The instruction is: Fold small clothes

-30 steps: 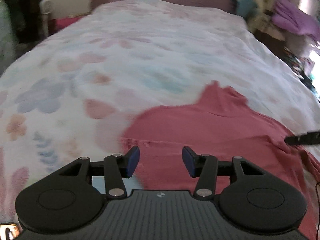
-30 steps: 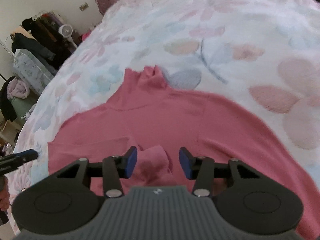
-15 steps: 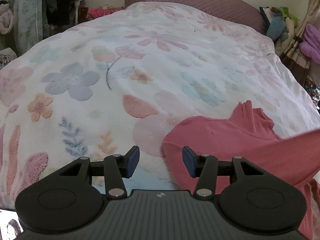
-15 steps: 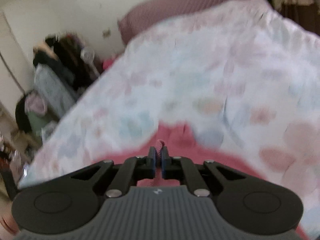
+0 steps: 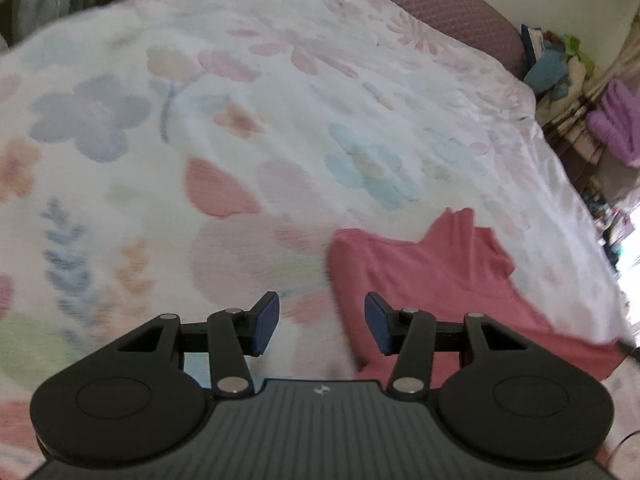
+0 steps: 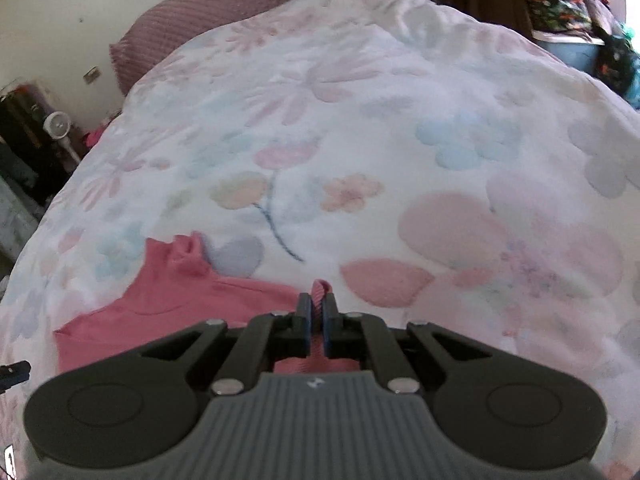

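A pink turtleneck top (image 5: pixel 432 276) lies on the floral bedspread (image 5: pixel 280 128), collar pointing away. My left gripper (image 5: pixel 320 328) is open and empty, hovering over the top's left edge, which runs between its fingers. My right gripper (image 6: pixel 316 320) is shut on a pinched fold of the pink top (image 6: pixel 180 304); a ribbed bit of cloth sticks up between its fingertips (image 6: pixel 304 320). The rest of the top lies to its left, and part is hidden under the gripper body.
The bedspread (image 6: pixel 400 140) covers the whole bed. A mauve headboard cushion (image 5: pixel 432 0) is at the far end. Clutter and purple cloth (image 5: pixel 612 124) stand beyond the right edge; a fan (image 6: pixel 60 128) and dark clothes stand off the left.
My right gripper has closed on a fold of the pink top and lifted and carried it. My left gripper stayed open and shifted left toward the top's left edge.
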